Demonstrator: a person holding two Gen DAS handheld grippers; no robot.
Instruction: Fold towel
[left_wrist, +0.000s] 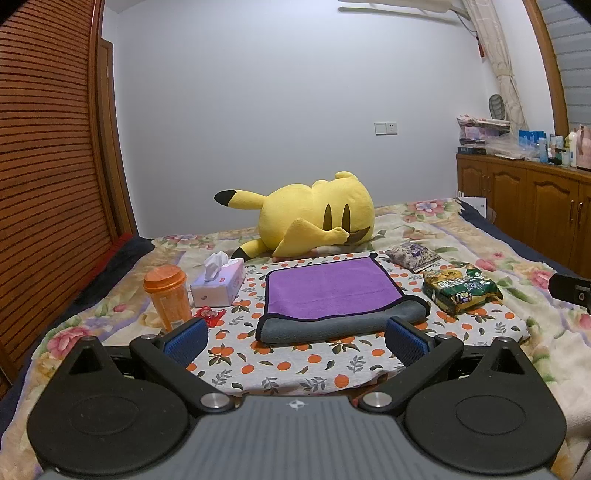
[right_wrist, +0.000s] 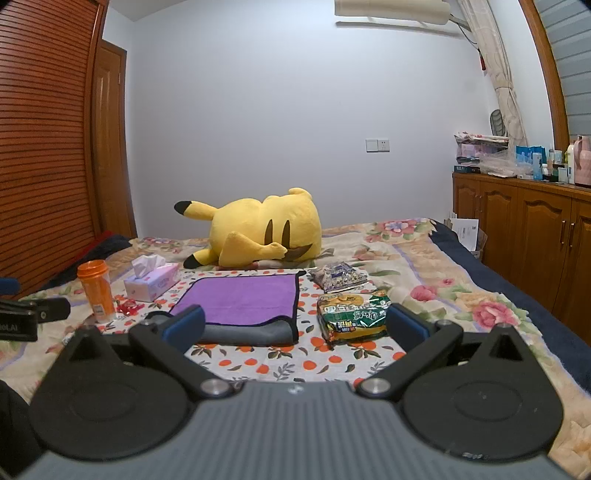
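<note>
A towel (left_wrist: 332, 291), purple on top and grey underneath with a dark edge, lies on an orange-print cloth (left_wrist: 295, 362) on the bed. Its near edge is folded over, showing the grey side. In the right wrist view the towel (right_wrist: 243, 299) lies ahead and left. My left gripper (left_wrist: 295, 338) is open and empty, just short of the towel's near edge. My right gripper (right_wrist: 295, 326) is open and empty, near the towel's right corner. Part of the other gripper shows at the edge of each view.
A yellow plush toy (left_wrist: 314, 218) lies behind the towel. An orange bottle (left_wrist: 168, 297), a tissue box (left_wrist: 218, 284) and a red wrapper (left_wrist: 208, 315) sit left. A green noodle pack (left_wrist: 460, 288) and a snack bag (left_wrist: 412, 254) sit right. Wooden cabinets (right_wrist: 528, 243) stand at the far right.
</note>
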